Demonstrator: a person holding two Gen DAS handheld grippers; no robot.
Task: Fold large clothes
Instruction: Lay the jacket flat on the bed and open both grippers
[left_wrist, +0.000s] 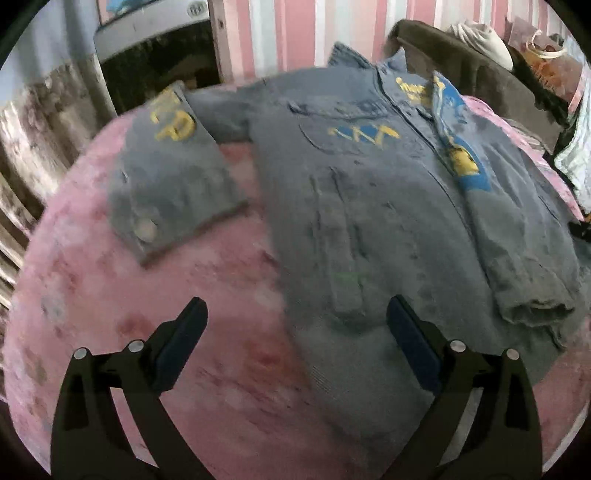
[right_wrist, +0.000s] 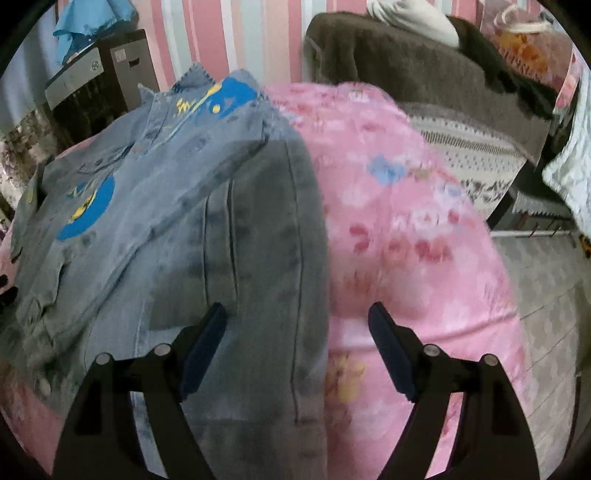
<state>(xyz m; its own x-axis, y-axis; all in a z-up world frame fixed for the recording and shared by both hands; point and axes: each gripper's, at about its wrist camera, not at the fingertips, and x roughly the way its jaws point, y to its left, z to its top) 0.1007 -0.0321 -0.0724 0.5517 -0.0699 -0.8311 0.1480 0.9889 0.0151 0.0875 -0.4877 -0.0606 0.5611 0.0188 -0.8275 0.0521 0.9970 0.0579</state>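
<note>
A blue denim jacket (left_wrist: 369, 221) with yellow and blue prints lies spread, front up, on a pink floral bedspread (left_wrist: 221, 369). One sleeve (left_wrist: 173, 184) is folded across the bed on the left, its cuff button showing. The other sleeve (left_wrist: 517, 258) lies over the body on the right. My left gripper (left_wrist: 295, 301) is open above the jacket's near left edge, with nothing between its fingers. In the right wrist view the jacket (right_wrist: 184, 221) fills the left half. My right gripper (right_wrist: 295, 306) is open, straddling the jacket's right side seam without touching it.
A brown blanket (right_wrist: 406, 66) with a white cushion (right_wrist: 417, 18) on it lies behind the bed, against a pink striped wall (right_wrist: 240, 33). A dark cabinet (right_wrist: 96, 85) stands at the far left. Tiled floor (right_wrist: 546, 295) shows to the right of the bedspread (right_wrist: 406, 221).
</note>
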